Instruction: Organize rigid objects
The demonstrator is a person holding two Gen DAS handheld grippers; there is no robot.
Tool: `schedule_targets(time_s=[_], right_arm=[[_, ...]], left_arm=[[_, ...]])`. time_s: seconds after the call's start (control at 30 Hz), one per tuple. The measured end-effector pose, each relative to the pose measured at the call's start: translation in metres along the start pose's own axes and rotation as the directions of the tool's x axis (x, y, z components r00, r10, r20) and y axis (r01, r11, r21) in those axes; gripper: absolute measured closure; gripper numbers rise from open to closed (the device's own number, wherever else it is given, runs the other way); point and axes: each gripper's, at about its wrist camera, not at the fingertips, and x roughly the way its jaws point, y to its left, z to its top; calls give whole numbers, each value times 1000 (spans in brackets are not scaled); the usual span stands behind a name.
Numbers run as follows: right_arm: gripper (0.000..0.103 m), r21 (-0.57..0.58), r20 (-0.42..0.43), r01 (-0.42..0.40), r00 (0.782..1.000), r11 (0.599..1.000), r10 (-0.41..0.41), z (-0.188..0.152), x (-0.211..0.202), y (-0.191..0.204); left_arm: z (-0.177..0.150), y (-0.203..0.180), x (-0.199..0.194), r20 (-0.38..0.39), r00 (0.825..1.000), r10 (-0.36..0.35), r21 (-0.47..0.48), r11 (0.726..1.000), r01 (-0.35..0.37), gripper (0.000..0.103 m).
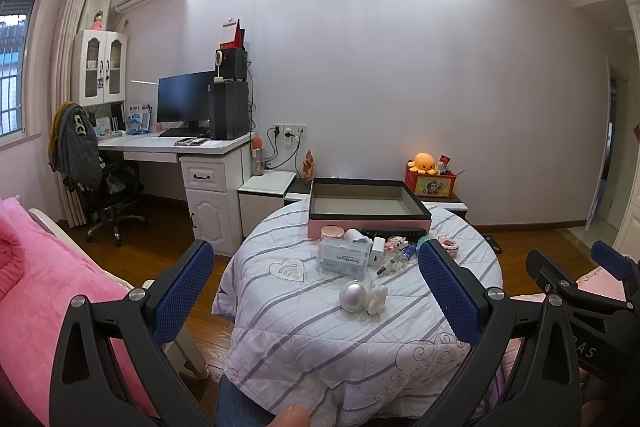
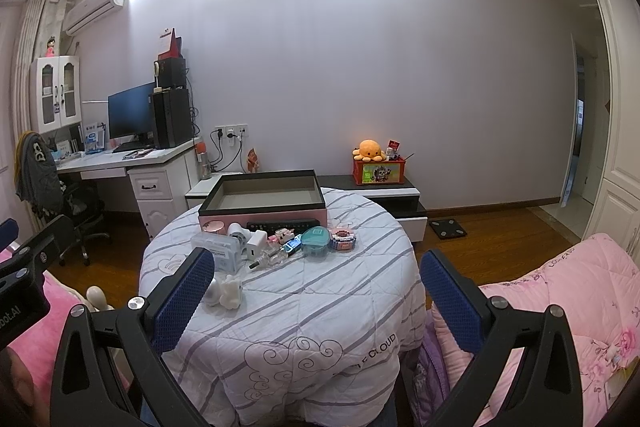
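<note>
left gripper open | silver ball between fingers, beyond tips

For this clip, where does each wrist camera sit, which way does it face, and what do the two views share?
Left wrist: on the left gripper, facing the cloth-covered round table and far wall; jaws wide apart, the right gripper at its right edge.
Right wrist: on the right gripper, facing the same way from further right; jaws apart, the left gripper at its left edge.
Shared: the empty pink box, small clutter before it, desk.
</note>
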Motion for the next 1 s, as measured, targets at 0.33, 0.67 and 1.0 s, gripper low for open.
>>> schedule_targets(time_s=[0.33, 0.67, 1.0], right_arm=[[0, -6, -5, -1, 1000, 1000, 1, 1, 1, 1], [0, -26, -28, -1, 1000, 1000, 0, 1, 16, 7], [0, -31, -127, 11, 992, 999, -15, -6, 80, -4]], left_arm=[[-3, 3, 6, -13, 1000, 3, -9, 1000, -3, 0], [-3, 6, 21, -54, 999, 5, -18, 1000, -6, 0], [-26, 8, 86, -186, 982, -40, -22, 999, 36, 0]])
